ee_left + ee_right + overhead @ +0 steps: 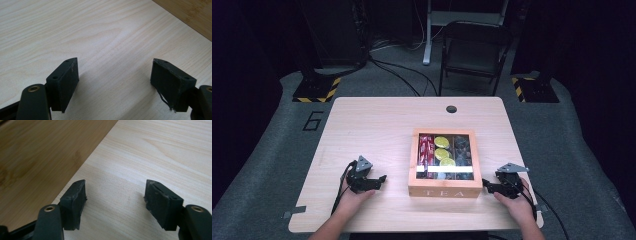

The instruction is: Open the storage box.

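Observation:
A wooden tea box [443, 162] with a clear lid stands in the middle of the table, "TEA" on its front face. Through the lid I see red packets, yellow-green rounds and dark packets. My left gripper [382, 178] rests low on the table to the box's left, jaws open and empty, pointing toward the box. In the left gripper view the gripper [115, 75] frames bare wood, with the box wall [192, 15] at the upper right. My right gripper [485, 184] sits at the box's front right corner, open and empty. In the right gripper view the gripper [115, 193] has the box side [37, 155] at its left.
The light wooden table [377, 125] has a round cable hole [451, 109] at its far edge. Beyond it stand a folding chair [474, 50] and stand feet with yellow-black tape [317, 90] on grey floor. Bare tabletop lies left of the box and behind it.

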{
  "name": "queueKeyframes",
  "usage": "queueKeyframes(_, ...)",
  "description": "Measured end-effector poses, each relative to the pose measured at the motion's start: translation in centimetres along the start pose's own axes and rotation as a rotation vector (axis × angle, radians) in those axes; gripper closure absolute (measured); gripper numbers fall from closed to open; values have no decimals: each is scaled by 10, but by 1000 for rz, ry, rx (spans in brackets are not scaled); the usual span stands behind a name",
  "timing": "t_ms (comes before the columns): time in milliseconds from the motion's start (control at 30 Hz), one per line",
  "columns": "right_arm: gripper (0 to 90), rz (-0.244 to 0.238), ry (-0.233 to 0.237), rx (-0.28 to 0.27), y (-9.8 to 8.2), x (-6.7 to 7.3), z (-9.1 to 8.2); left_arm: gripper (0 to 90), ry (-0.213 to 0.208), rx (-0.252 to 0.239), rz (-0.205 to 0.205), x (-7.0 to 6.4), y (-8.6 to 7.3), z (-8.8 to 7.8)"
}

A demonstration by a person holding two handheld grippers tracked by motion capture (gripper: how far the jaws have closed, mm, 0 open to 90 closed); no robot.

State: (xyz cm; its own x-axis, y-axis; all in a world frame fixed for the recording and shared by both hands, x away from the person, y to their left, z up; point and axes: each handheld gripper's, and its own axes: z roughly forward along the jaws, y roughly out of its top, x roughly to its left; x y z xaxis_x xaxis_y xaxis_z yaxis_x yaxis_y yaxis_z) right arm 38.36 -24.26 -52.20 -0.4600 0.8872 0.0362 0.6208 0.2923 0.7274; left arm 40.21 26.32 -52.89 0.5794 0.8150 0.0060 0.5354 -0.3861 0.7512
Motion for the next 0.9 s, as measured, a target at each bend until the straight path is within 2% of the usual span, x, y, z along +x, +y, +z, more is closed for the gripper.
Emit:
queueKeyframes(233, 390, 58, 16, 14, 0, -2, -4, 228, 1, 0, -2, 0, 0, 0)
queueKeyframes(433, 408, 40, 19, -4, 2, 0, -13, 243, 0, 7, -1, 1, 1, 0)
queueKeyframes(500, 425, 52, 34, -43, 4, 1, -25, 253, -7, 8, -16, 3, 2, 0)
queueKeyframes(533, 425, 52, 34, -43, 4, 1, -25, 258, -7, 8, -16, 3, 2, 0)
queueKeyframes(667, 438, 60, 56, -108, 8, 3, -46, 277, 5, 6, -31, 4, 4, 1)
queueKeyframes(767, 444, 68, 72, -129, 9, 4, -51, 291, 6, 16, -27, 4, 5, 0)
queueKeyframes(900, 449, 52, 90, -154, 13, 10, -60, 327, 16, 17, -50, 6, 6, 0)
